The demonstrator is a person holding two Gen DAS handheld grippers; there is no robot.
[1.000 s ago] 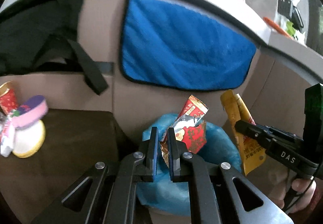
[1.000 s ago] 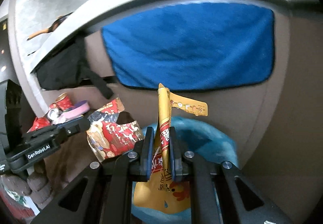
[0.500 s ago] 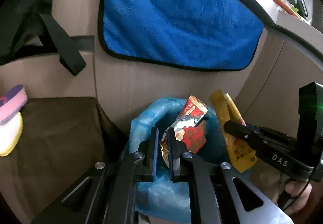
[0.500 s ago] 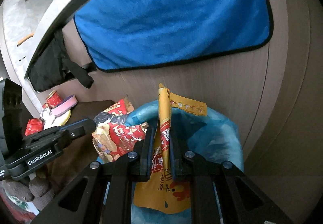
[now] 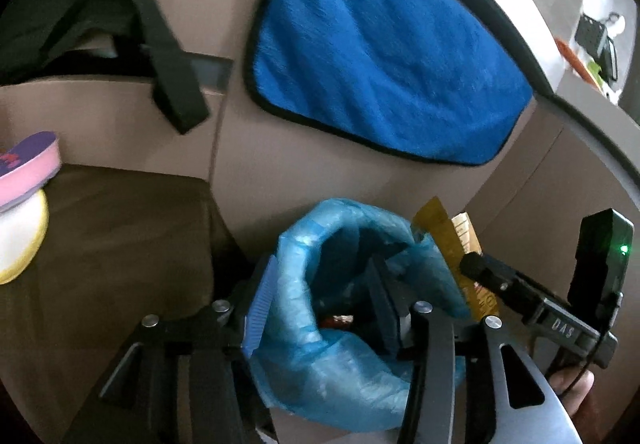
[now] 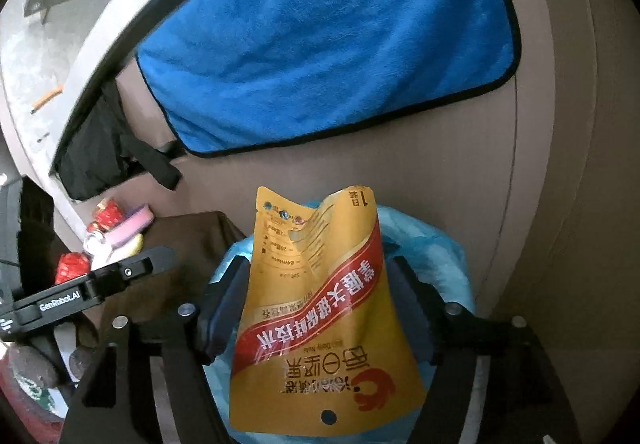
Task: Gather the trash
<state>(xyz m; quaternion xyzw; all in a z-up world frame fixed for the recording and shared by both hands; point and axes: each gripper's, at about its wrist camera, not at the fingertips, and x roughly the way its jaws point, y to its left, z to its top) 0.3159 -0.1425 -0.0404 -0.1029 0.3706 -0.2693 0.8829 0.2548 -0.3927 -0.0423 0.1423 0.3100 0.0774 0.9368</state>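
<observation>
The right gripper (image 6: 316, 308) jaws are opening; the yellow pouch (image 6: 320, 308) stands loose between them, over the blue trash bag (image 6: 452, 264). The left gripper (image 5: 320, 304) jaws are opening too, with nothing between them, over a red wrapper (image 5: 338, 321) already in the bag. Let the pouch fall fully inside before pulling away. Behind hangs a blue towel (image 6: 320, 44).

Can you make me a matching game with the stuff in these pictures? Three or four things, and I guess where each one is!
Things:
1. blue towel
2. yellow pouch
3. blue bin bag
4. pink and purple box

Places:
A. on the brown cloth at the left
B. hanging on the cabinet front
C. between the right gripper and its opening jaws
D. open below both grippers

Pairs: 1-B, 2-C, 3-D, 4-A
</observation>
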